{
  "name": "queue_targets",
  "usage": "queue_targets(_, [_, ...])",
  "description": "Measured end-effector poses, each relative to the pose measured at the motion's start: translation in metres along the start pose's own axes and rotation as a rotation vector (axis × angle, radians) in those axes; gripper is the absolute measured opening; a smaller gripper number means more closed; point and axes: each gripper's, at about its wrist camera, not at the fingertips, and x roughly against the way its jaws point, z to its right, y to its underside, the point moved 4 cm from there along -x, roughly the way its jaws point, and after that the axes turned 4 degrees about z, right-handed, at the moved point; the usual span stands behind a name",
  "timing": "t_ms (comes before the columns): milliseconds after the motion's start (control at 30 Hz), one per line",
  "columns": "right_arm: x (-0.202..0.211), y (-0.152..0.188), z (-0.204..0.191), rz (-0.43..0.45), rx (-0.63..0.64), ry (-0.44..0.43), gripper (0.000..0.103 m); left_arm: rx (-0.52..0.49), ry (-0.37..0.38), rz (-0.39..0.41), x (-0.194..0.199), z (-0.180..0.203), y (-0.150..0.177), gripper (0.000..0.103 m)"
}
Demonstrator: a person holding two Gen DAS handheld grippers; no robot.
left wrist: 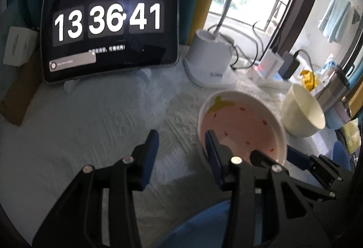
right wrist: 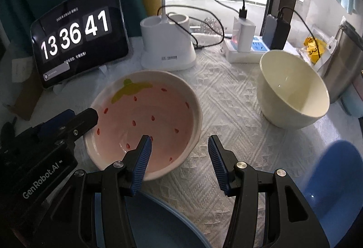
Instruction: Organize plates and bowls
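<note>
Two grippers are shown, fingers apart: the strawberry plate (right wrist: 145,120) on the desk (right wrist: 226,98) is straddled at its rim by the right gripper (right wrist: 179,145) and the left gripper (left wrist: 181,145). "GenRobot.AI" is read; the tablet (right wrist: 77,34) shows 13 36 41.

L gripper (left wrist: 181,143) open beside strawberry bowl (left wrist: 242,120)

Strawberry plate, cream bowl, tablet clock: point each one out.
strawberry plate (right wrist: 145,120), right wrist view, pink centre.
cream bowl (right wrist: 295,89), right wrist view, inner wall.
tablet clock (left wrist: 109,21), left wrist view, screen digits.
</note>
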Motion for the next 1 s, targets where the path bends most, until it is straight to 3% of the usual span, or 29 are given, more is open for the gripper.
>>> queue_targets(400, [-0.022,-0.002,-0.003,-0.096,-0.033,-0.028,0.054,0.001,-0.007,-0.026,-0.009,0.002,0.001,0.044])
queue_targets(567, [-0.021,-0.004,-0.011,-0.072,0.015,-0.017,0.035,-0.023,0.041,-0.009,-0.007,0.007,0.002,0.042])
queue_targets(633, [-0.02,-0.005,-0.011,-0.059,0.03,0.01,0.025,-0.04,0.054,-0.002,-0.004,0.01,0.002,0.036])
queue_targets(767, [-0.017,-0.006,-0.011,-0.048,0.026,0.003,0.021,-0.052,0.091,-0.004,-0.002,0.013,0.002,0.028])
queue_targets(1000, [-0.008,-0.006,-0.011,-0.02,0.022,-0.004,0.022,-0.066,0.092,0.017,0.004,0.016,0.001,0.028])
